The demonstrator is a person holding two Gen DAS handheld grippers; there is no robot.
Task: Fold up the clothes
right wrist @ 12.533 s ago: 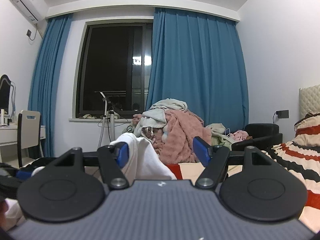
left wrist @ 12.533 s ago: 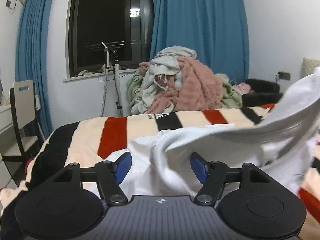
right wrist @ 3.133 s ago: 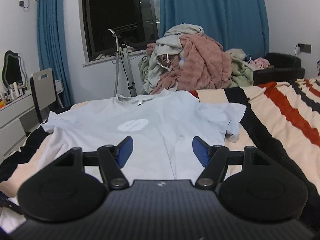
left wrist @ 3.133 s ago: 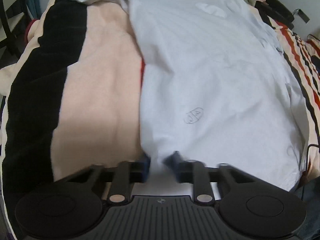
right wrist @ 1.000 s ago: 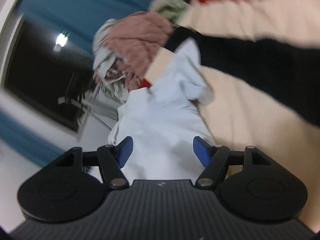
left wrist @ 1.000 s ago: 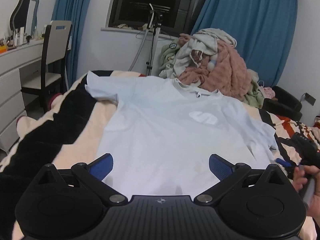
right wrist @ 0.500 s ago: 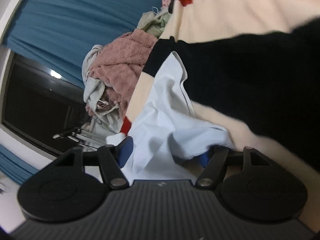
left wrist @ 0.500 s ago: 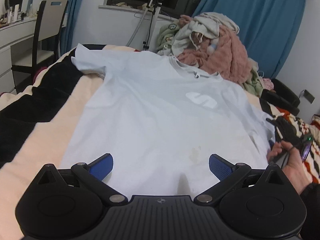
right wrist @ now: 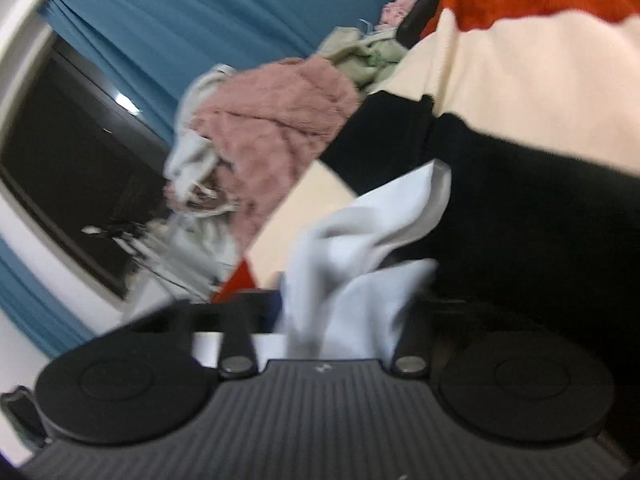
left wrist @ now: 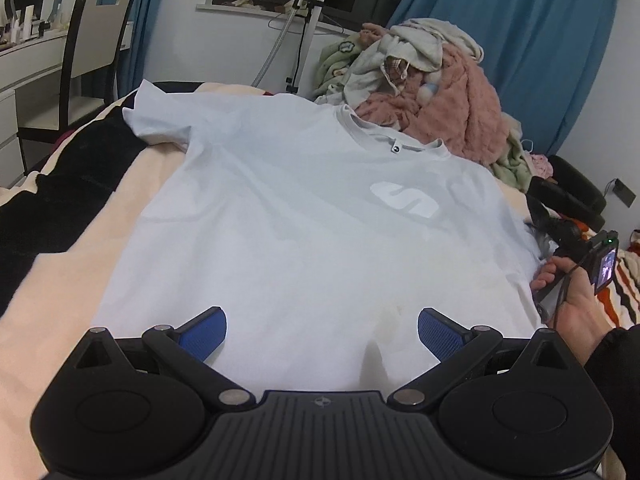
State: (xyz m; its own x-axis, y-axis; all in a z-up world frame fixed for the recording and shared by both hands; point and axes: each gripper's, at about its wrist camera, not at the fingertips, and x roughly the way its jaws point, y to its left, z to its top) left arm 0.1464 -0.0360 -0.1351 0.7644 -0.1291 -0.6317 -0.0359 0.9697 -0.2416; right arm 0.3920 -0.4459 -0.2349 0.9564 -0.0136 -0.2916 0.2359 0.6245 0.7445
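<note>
From the left wrist camera: the left gripper [left wrist: 322,330] has its blue pads spread wide with nothing pinched. It hangs over the bottom hem of a pale blue T-shirt [left wrist: 304,224], which lies flat and face up straight ahead of the tool on a striped blanket [left wrist: 52,264]. The collar is at the far end, one sleeve reaches off to the far left, and there's a white logo [left wrist: 404,200] on the chest. Off to the tool's right, a hand [left wrist: 568,292] grips the handle of the right gripper [left wrist: 538,222], right at the shirt's other sleeve. Beyond the collar there's a heap of laundry [left wrist: 432,92] with a pink fuzzy thing on top, and a chair [left wrist: 94,44] at far left.

Right wrist camera is rolled over and pretty blurry. The jaws have just been closing and are now pressed together on a bunched-up bit of the T-shirt's [right wrist: 360,256] sleeve, which sticks up from between the fingers right in front of the tool. The black and cream stripes of the blanket [right wrist: 520,92] are beside and beyond it, the laundry pile [right wrist: 272,120] further back.
</note>
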